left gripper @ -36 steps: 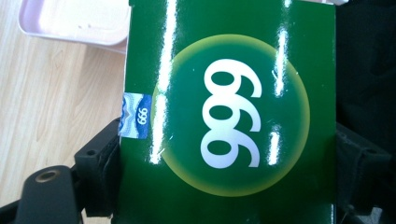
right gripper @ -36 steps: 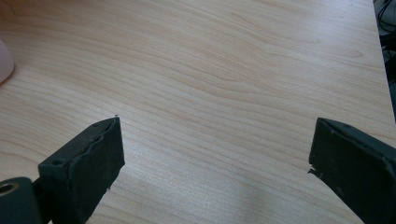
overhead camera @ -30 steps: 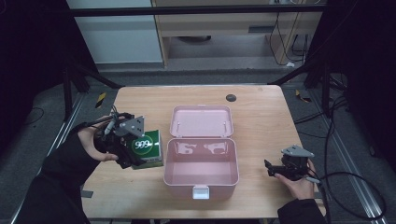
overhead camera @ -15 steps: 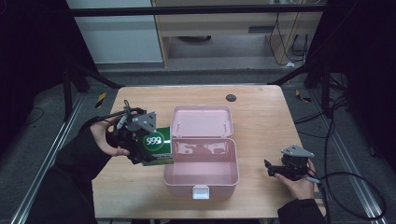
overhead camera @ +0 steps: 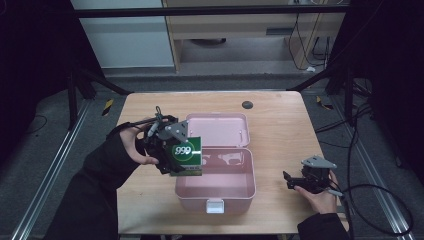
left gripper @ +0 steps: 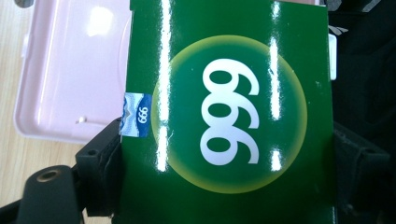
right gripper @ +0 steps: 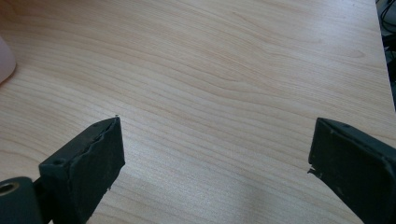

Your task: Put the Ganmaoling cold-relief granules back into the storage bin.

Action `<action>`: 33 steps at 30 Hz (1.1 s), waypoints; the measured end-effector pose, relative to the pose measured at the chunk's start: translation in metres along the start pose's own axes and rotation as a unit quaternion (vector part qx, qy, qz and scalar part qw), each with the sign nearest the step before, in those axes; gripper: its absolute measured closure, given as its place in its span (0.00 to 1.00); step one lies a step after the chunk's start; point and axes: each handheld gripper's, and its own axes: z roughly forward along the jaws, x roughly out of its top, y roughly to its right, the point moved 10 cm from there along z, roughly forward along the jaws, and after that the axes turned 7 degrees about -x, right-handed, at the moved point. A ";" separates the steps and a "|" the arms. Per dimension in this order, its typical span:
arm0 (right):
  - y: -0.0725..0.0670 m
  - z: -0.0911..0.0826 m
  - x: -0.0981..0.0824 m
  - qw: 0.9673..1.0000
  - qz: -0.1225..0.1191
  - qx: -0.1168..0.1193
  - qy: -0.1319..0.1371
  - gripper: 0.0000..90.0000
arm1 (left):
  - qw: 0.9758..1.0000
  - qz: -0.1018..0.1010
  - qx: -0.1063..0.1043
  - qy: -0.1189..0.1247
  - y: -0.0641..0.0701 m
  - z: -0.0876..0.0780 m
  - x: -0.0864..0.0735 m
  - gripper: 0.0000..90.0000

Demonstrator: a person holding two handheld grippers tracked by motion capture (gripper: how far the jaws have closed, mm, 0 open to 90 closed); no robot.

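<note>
A pink plastic case [overhead camera: 215, 187] with rounded corners lies open near the middle of a pale wood-grain table [overhead camera: 280, 125]; its lid [overhead camera: 217, 129] is folded flat behind the tray, and a small white latch sits on the front wall.

The left gripper [overhead camera: 172, 150], held in the person's left hand [overhead camera: 137, 145], is clamped on a green box [overhead camera: 186, 156] and holds it in the air above the left rim of the case. The box is glossy cardboard, rectangular and flat-faced, printed with a yellow-edged circle and white "999" digits. In the left gripper view the box [left gripper: 229, 116] is pinched by its two side edges between the matte black jaws, ceiling lights streak its shiny face, a small blue-and-white sticker wraps one edge, and the smooth pink case [left gripper: 70, 70] lies beyond it.

The right gripper [overhead camera: 295, 181] rests low on the table, well to the right of the case, in the person's right hand [overhead camera: 320, 197]. Its blocky black jaws stand wide apart with bare wood between them in the right gripper view, with a pink corner of the case [right gripper: 5, 60] at the edge.
</note>
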 end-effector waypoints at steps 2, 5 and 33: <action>0.000 0.000 0.000 1.000 0.000 0.000 0.000 0.04 | 1.000 0.001 -0.001 0.000 -0.001 0.002 0.001 0.17; 0.000 0.000 0.000 1.000 -0.001 0.000 0.000 0.04 | 1.000 0.005 -0.003 -0.004 -0.002 0.008 0.004 0.17; -0.002 0.002 -0.003 1.000 -0.007 0.003 -0.005 0.04 | 0.999 0.001 -0.033 -0.015 -0.006 0.060 -0.002 0.17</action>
